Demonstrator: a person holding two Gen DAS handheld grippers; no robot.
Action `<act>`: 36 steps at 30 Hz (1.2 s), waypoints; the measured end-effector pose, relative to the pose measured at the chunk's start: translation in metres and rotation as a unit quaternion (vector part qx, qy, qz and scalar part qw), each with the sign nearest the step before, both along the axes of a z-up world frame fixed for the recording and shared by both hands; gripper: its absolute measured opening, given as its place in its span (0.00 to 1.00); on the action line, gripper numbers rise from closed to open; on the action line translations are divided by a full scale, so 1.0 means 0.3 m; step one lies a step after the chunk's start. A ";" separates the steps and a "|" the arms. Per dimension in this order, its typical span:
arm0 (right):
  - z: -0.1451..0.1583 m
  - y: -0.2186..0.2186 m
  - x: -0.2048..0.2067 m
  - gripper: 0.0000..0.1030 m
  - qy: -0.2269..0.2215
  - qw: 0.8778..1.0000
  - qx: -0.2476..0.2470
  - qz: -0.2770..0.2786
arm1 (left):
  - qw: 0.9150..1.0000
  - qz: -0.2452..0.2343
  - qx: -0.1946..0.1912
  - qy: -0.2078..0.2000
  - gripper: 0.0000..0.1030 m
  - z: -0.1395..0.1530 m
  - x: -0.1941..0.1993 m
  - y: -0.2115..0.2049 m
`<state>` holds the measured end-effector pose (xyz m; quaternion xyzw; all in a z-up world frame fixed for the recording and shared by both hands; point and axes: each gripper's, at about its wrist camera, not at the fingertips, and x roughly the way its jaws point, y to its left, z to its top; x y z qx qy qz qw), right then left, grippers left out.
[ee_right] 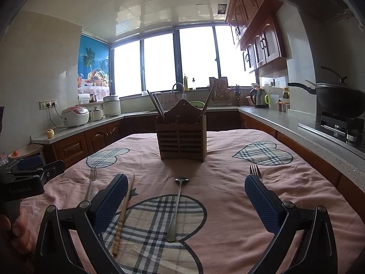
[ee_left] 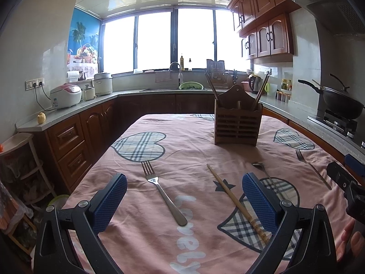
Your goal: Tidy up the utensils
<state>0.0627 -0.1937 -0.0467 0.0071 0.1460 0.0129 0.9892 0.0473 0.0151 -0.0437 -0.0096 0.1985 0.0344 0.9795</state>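
Both claws gape wide and hold nothing, likely poised to choose. Under the left claw (ee_left: 184,196) a fork (ee_left: 163,194) points toward 12 o'clock; under the right claw (ee_right: 186,197) lies a spoon (ee_right: 176,207). The wooden holder (ee_right: 181,137) stands on the table (ee_right: 308,182) at 12 o'clock (already holding chopsticks). A second fork (ee_right: 255,173) is half hidden behind the right pad.

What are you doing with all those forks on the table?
A person holds a hand-held gripper in each hand, and both the left one and the right one are open and empty above the table. Nothing is picked up yet. Two forks, a spoon and one chopstick lie loose on the pink cloth. The wooden holder at the back already has some chopsticks standing in it.
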 end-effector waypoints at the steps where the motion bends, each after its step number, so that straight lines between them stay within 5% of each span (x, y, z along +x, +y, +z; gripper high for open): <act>1: 0.000 0.000 0.000 1.00 -0.001 1.000 0.000 0.000 | 1.000 0.000 0.000 0.000 0.99 0.000 0.000 0.000; 36: 0.028 0.011 0.004 1.00 -0.007 1.000 -0.002 0.007 | 1.000 0.000 0.005 0.000 0.99 0.011 0.000 -0.026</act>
